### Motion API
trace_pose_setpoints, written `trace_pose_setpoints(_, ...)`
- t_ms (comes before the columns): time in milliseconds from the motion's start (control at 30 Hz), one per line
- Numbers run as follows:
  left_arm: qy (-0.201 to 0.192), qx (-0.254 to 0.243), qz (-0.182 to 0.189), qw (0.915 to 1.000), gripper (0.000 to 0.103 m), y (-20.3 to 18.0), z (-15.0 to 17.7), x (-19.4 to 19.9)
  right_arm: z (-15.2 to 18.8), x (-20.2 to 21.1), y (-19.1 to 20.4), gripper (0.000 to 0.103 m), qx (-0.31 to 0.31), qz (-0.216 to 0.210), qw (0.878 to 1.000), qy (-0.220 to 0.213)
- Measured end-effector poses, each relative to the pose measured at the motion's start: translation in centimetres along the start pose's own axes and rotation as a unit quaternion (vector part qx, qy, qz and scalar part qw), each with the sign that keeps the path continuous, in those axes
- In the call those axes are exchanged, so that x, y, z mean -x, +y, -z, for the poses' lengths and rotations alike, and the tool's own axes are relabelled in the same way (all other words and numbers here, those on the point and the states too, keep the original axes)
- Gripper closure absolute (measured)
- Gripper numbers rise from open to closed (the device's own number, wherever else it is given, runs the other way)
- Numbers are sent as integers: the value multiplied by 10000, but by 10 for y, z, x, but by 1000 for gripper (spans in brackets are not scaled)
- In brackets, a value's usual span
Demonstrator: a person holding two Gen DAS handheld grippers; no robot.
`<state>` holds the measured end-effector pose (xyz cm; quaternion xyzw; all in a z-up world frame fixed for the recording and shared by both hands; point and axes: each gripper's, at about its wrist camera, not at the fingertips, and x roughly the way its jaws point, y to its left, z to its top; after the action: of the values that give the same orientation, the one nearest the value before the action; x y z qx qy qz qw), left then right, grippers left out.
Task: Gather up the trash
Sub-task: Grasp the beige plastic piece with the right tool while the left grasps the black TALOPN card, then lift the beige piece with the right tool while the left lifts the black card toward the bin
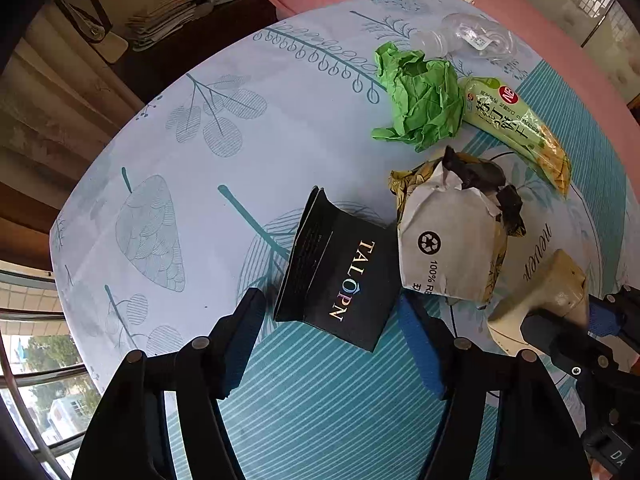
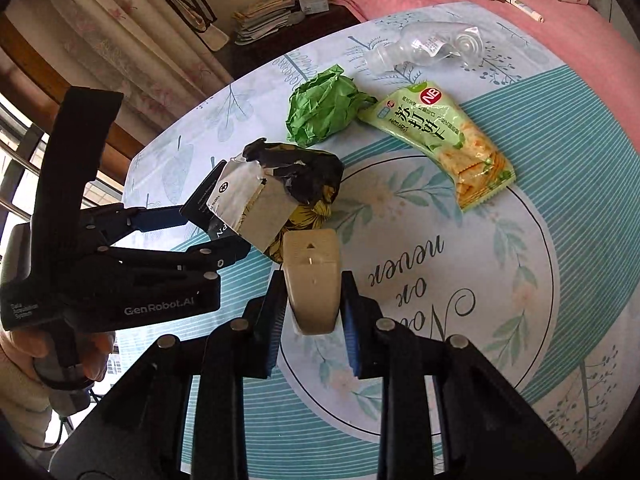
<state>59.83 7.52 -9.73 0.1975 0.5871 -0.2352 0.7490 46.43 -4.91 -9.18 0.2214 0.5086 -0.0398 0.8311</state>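
A flat black packet lettered TALOPN (image 1: 340, 276) lies on the patterned tablecloth (image 1: 200, 140). My left gripper (image 1: 330, 300) points down over it, open, a finger at either edge of the packet and a thin gap on the left side. In the right wrist view the left gripper (image 2: 214, 229) straddles that packet (image 2: 202, 200). My right gripper (image 2: 313, 280) is shut on a beige plastic piece (image 2: 312, 248), blue pads against both its sides; the left wrist view shows that piece (image 1: 552, 292) at the right.
A torn grey and black paper bag (image 1: 452, 236) touches the packet's right side. Behind it lie crumpled green paper (image 1: 420, 100), a green cracker pack (image 2: 444, 140) and a crushed clear bottle (image 2: 420, 48). A pink bed (image 2: 520, 4) borders the table's far edge; stacked papers (image 2: 264, 16) sit far left.
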Motion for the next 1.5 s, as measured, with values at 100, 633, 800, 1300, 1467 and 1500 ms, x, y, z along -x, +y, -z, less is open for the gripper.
trace_pose_setpoints(100, 3, 20, -14, 10000, 38, 1, -2, -1, 1, 2, -4, 80, -34, -42, 10000, 2)
trace_pose_setpoints(633, -98, 766, 244, 9967, 57, -18, 70, 45, 31, 38, -16, 81, 102, -217, 9997, 45)
trace_pose_setpoints(800, -206, 1013, 268, 9943, 57, -66, 127, 79, 57, 67, -28, 81, 210, -320, 9993, 24)
trace_pose_setpoints(1300, -913, 1554, 209, 9834, 57, -251, 254, 171, 173, 201, -106, 81, 865, -604, 9944, -47)
trace_pose_setpoints(1467, -1004, 1698, 224, 9801, 57, -316, 295, 184, 215, 248, -140, 81, 1194, -671, 9906, -64)
trace_pose_setpoints(1500, -1001, 1703, 213, 9801, 57, -329, 303, 185, 224, 257, -148, 81, 1258, -690, 9896, -61)
